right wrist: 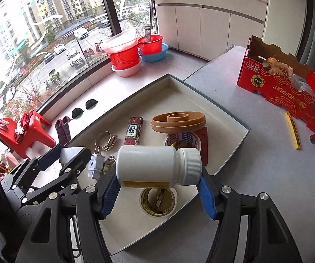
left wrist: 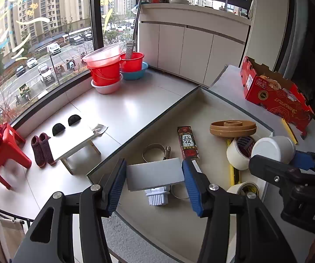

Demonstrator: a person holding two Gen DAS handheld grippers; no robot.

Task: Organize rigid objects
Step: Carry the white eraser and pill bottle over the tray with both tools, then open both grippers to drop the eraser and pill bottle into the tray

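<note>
Clamped sideways in the right gripper [right wrist: 158,191], a white plastic screw-cap bottle [right wrist: 153,166] hangs above the shallow grey tray [right wrist: 234,118], cap pointing right. Only the left wrist view shows the left gripper [left wrist: 154,183] pinching a flat grey rectangular block [left wrist: 155,173] over that tray.

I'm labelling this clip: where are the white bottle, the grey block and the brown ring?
white bottle [right wrist: 148,164], right wrist view, on its side wall.
grey block [left wrist: 155,173], left wrist view, on its front face.
brown ring [right wrist: 178,121], right wrist view, on its outer rim.
</note>
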